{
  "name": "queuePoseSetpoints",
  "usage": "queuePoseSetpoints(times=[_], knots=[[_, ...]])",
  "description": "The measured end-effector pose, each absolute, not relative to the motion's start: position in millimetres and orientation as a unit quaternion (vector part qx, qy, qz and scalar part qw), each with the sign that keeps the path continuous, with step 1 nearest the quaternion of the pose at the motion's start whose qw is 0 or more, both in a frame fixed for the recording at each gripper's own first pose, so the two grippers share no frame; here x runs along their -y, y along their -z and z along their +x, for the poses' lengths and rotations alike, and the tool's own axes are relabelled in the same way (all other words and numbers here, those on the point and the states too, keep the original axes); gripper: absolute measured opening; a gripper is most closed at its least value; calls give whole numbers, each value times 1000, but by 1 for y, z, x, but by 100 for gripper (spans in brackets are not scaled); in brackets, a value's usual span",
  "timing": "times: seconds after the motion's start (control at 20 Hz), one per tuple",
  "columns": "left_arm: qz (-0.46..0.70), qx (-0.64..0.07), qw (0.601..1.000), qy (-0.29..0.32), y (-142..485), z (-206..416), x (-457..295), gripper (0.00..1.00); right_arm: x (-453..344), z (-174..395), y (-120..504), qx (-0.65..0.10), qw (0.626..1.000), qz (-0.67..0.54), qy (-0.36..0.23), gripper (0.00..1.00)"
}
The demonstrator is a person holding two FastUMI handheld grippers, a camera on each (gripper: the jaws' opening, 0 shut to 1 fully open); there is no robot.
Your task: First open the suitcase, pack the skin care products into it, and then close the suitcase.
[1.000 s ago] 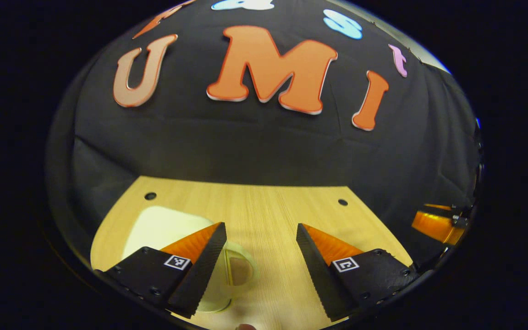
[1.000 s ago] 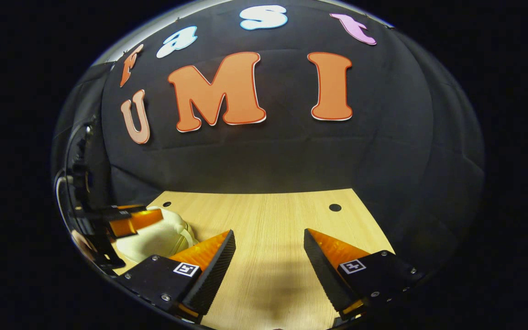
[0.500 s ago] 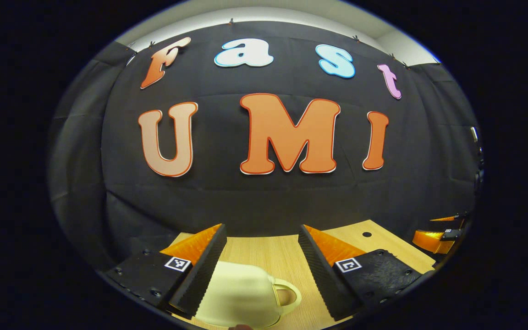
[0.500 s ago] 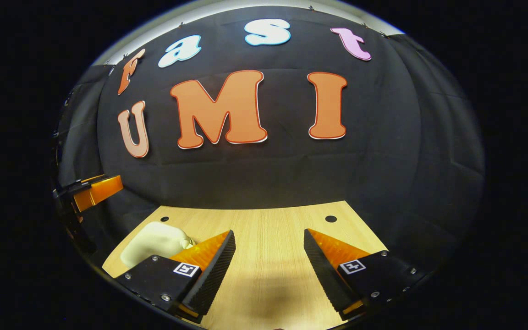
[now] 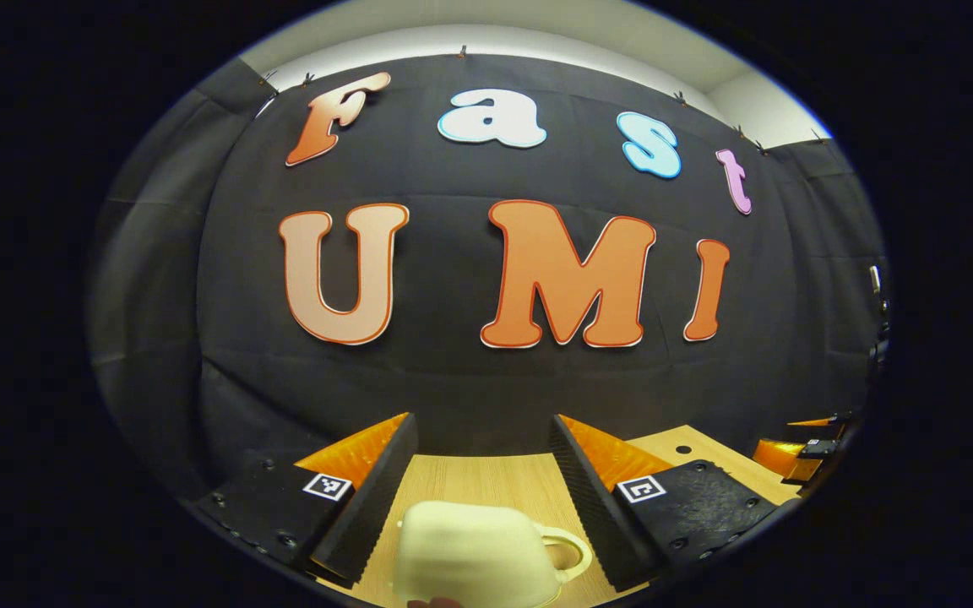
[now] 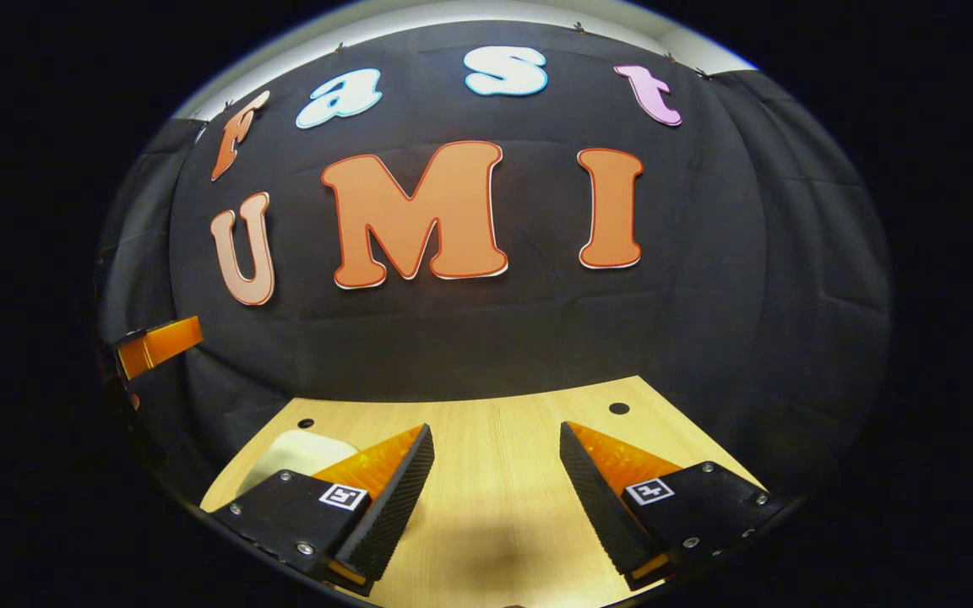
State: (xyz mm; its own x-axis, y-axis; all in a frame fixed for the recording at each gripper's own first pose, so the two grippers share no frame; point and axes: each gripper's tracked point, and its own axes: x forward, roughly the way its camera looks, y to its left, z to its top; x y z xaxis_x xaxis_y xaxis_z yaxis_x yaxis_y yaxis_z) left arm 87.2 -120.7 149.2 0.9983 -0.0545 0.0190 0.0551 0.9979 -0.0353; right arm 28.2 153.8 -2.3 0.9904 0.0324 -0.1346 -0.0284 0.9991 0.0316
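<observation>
A small cream suitcase (image 5: 470, 549) with a loop handle (image 5: 567, 553) on its right lies closed on the wooden table (image 5: 478, 477), low in the left gripper view. My left gripper (image 5: 481, 420) hangs open over it, its fingers wide apart and not pressing on it. The right gripper view has the same suitcase (image 6: 296, 452) at the lower left, partly hidden behind a finger. My right gripper (image 6: 496, 427) is open above bare table (image 6: 495, 507), holding nothing. Each gripper appears at the edge of the other's view: the right gripper (image 5: 799, 443) and the left gripper (image 6: 157, 344).
The black cloth wall closes off the back of the table. Small dark holes (image 6: 618, 408) sit near the table's far corners. Bare wood lies to the right of the suitcase.
The left gripper has lifted and tilted up, so more wall shows and the suitcase now sits between its fingers. The right gripper tilted up slightly. Both stayed open.
</observation>
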Motion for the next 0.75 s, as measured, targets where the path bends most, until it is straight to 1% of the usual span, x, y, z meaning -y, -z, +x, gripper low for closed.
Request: queuePoseSetpoints(times=[0.25,0.5,0.75], knots=[[-15,11,999,43,-148,85,103,98,-172,16,0,-60,998,1,-2,95],[-20,12,999,44,-144,79,87,98,-187,9,-3,-56,998,-2,-6,95],[-32,8,999,26,-141,73,69,98,-194,16,-9,-54,998,-3,-17,95]])
